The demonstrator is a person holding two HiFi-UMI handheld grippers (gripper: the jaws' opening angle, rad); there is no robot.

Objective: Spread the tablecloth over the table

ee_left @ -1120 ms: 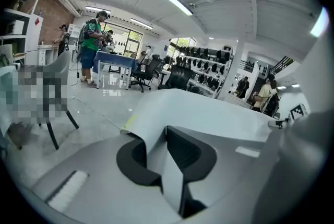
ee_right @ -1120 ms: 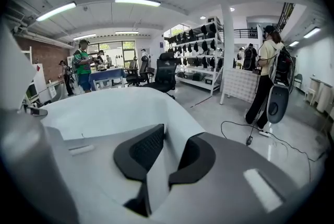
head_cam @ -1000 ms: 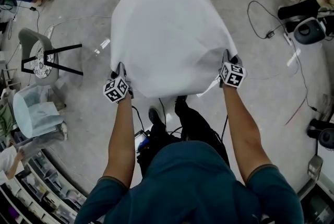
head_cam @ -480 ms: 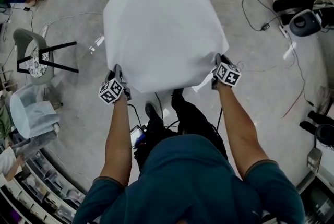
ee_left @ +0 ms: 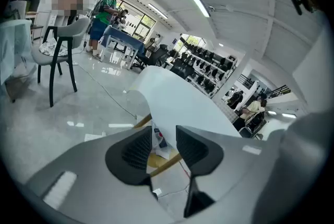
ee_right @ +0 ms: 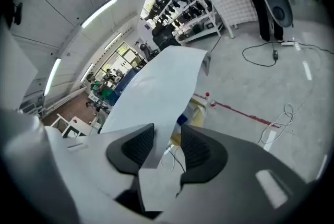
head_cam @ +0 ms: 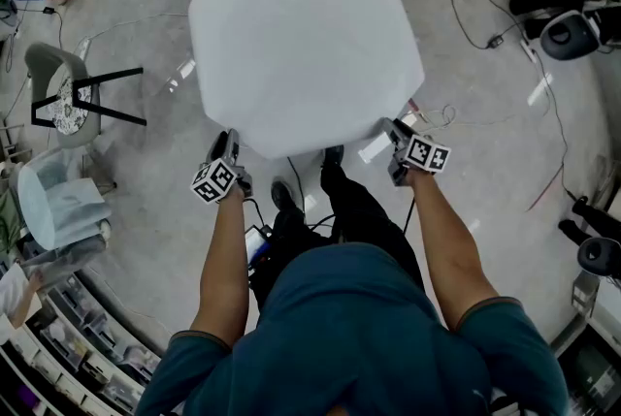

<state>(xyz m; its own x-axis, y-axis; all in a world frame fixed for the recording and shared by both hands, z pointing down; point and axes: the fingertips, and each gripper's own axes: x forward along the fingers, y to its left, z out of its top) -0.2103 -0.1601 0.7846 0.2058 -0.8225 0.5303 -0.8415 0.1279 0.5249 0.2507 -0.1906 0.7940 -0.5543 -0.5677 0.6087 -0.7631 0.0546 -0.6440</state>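
Leaves the tablecloth [head_cam: 306, 46] draped over the whole table top, lower and flatter than a moment ago when stretched by its near corners, so probably close to done bar evening the overhang. Has just been opening the jaws of the left gripper [head_cam: 227, 144] and the right gripper [head_cam: 394, 133], both now spread and pinching nothing. Gives only the drape from the head view, but catches in the right gripper view a loose cloth corner [ee_right: 159, 192] hanging between the parted pads, and in the left gripper view nothing between the pads, with a wooden table leg [ee_left: 166, 164] beyond.
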